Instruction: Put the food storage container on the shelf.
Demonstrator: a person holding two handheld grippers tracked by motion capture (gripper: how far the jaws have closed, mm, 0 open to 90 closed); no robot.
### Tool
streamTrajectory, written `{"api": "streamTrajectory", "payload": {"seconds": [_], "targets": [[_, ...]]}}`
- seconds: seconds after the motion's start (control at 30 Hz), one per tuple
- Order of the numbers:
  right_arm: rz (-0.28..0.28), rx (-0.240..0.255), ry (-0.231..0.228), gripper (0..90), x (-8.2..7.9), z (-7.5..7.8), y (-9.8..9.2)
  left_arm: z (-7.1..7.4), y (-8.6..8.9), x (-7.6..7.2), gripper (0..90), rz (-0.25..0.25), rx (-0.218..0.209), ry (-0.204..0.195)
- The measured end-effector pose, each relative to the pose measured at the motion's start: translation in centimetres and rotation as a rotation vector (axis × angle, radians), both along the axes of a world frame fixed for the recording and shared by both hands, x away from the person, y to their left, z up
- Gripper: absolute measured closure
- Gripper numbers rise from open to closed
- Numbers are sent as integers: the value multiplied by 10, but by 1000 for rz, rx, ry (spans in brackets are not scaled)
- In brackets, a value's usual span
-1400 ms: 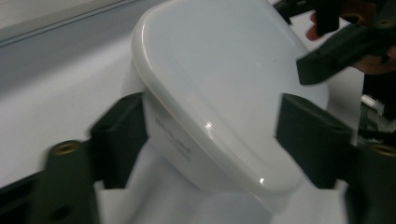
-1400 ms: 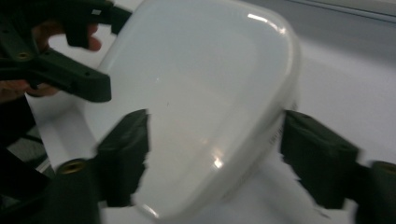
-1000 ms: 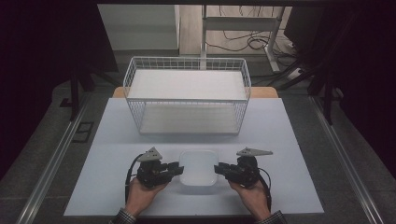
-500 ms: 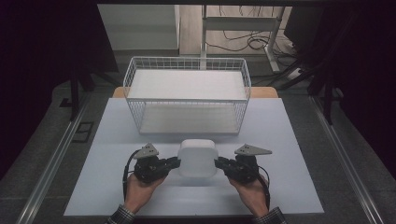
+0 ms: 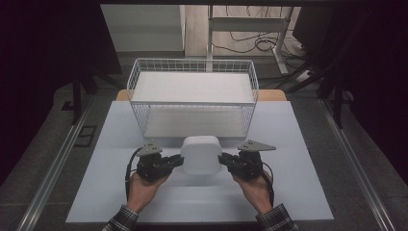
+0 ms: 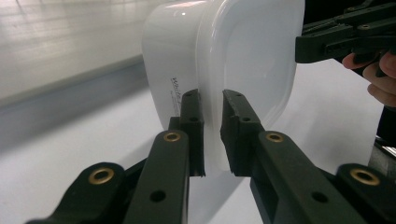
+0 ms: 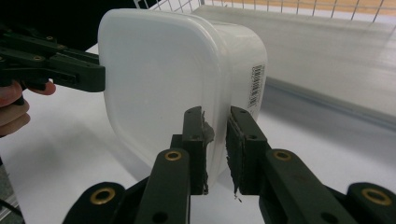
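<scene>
Two black handheld grippers are holding a white rounded-square plastic container above the pale desk, in front of the white wire basket. The left gripper is gripping its left edge, the right gripper its right edge. In the left gripper view, the jaws are clamping the container's rim. In the right gripper view, the jaws are likewise clamping the rim.

A lidded container sits between the left claw and right claw above the surface, with a wire basket just behind it.
</scene>
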State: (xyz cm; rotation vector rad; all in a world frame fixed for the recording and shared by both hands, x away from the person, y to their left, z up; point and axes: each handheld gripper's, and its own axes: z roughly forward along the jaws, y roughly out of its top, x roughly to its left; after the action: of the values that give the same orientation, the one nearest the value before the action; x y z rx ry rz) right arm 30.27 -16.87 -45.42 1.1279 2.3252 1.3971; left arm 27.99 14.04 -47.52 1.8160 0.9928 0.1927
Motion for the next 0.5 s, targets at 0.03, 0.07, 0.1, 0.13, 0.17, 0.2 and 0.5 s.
{"api": "streamTrajectory", "payload": {"seconds": [0.03, 0.07, 0.1, 0.13, 0.17, 0.2, 0.5], "targets": [[-1, 3, -1, 772, 1, 1, 1, 1, 1, 1, 796, 2, -1, -1], [-1, 0, -6, 772, 3, 3, 2, 2, 1, 2, 796, 6, -2, -2], [0, 0, -11, 771, 5, 3, 2, 3, 2, 4, 796, 6, -3, -3], [1, -3, -15, 771, 8, 6, 4, 4, 3, 6, 796, 7, -3, -8], [1, -3, -15, 771, 8, 6, 4, 5, 3, 7, 796, 8, -3, -10], [0, -6, -17, 771, 10, 7, 5, 6, 3, 9, 796, 11, -4, -11], [-12, -1, -37, 768, 29, 13, 9, 16, 5, 26, 796, 24, -1, -29]]}}
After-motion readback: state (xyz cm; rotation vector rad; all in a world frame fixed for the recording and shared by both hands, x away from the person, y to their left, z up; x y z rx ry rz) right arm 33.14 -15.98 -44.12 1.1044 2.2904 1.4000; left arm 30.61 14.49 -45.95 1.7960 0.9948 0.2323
